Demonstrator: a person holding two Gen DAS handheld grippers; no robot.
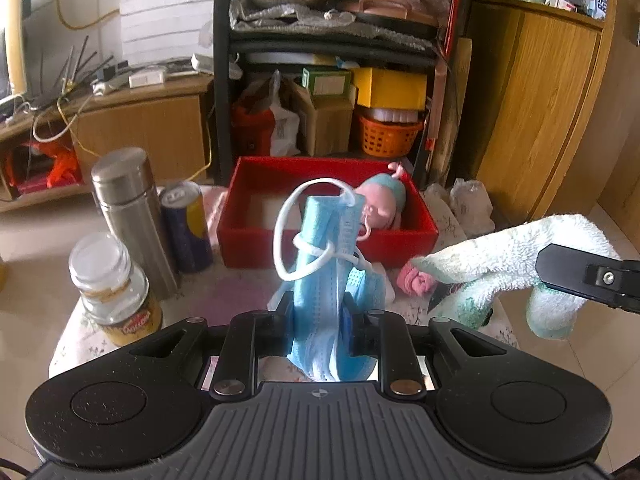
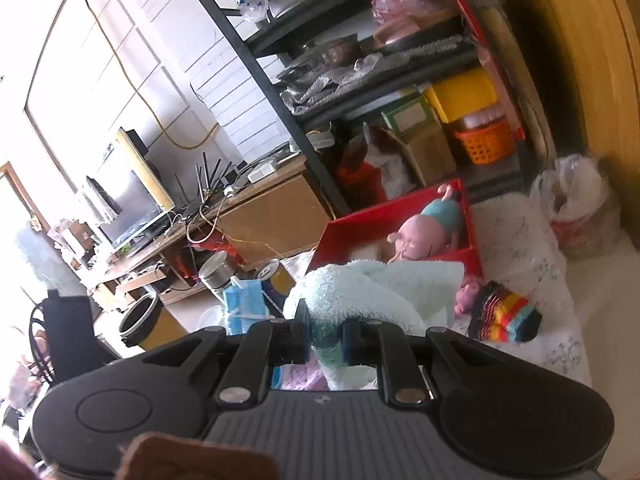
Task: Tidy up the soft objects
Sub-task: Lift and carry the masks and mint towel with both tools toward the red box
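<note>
Two grippers: the left gripper [image 1: 320,316] pinches a bundled blue face mask [image 1: 326,264] (long axis upright, pointing toward the red box [image 1: 256,236]); the right gripper [image 2: 326,340] clamps a pale towel [image 2: 376,288].

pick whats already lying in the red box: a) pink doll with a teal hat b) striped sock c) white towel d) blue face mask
a: the pink doll with a teal hat lies inside the red box, while the left gripper holds the blue face mask and the right gripper holds the white towel.
</note>
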